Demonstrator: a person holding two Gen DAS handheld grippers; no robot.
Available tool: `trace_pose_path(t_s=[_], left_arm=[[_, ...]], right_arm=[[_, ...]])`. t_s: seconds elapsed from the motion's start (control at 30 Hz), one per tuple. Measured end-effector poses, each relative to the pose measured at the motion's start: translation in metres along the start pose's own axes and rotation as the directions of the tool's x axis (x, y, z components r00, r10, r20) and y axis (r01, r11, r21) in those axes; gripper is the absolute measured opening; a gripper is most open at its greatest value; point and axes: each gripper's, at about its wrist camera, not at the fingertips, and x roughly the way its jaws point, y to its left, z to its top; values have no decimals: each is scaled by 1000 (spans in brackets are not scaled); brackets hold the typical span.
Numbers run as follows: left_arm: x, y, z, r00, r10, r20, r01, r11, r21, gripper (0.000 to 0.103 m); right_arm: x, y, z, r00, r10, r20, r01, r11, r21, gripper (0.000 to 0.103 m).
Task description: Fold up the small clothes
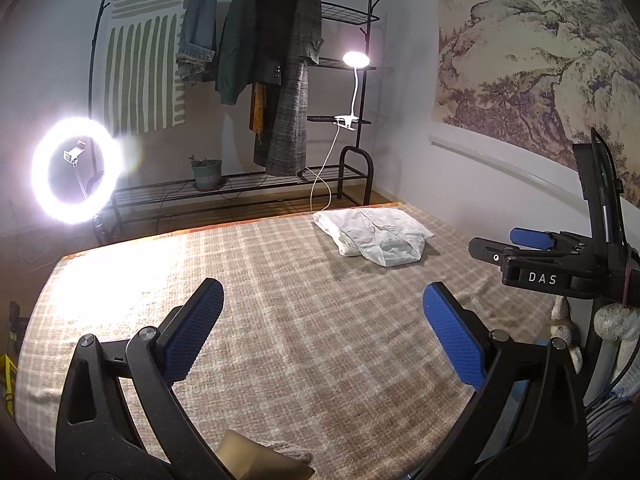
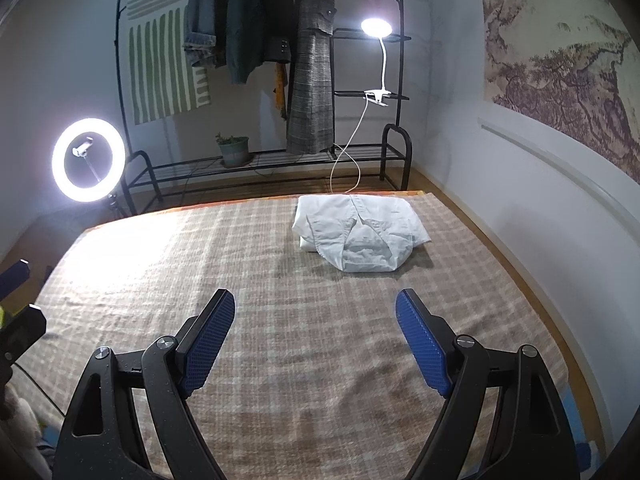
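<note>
**Both grippers spread wide and empty, white garment folded ahead**

From my left gripper [image 1: 322, 330] I see both blue pads splayed wide apart with nothing between them but the checked blanket [image 1: 280, 320]. My right gripper [image 2: 316, 338] reads the same: jaws well open, holding nothing, bare blanket in the gap.

The white garment [image 2: 358, 232] lies in a folded bundle on the blanket, well beyond the right gripper's fingertips and slightly to the right of its centre line. In the left wrist view the same bundle sits far ahead and off toward the right-hand pad's side, near the blanket's far edge. Neither pair of jaws touches it.

In the left view I can see my right gripper from the side, past the right-hand pad, hanging above the blanket, apart from the garment.

Beyond the garment stands a black clothes rack [image 2: 396, 92] with hung coats, a clip lamp [image 2: 376, 26] lit on it, and a ring light [image 2: 88, 160] glowing off past the left-hand pad.
</note>
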Motion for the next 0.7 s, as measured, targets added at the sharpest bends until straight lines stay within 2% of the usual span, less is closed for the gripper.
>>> trace_pose_path(t_s=[0.7], left_arm=[[-1, 0, 0, 1000, 2, 6, -2, 1000, 7, 102]], right_arm=[[2, -7, 0, 1000, 12, -13, -11, 999, 42, 83]])
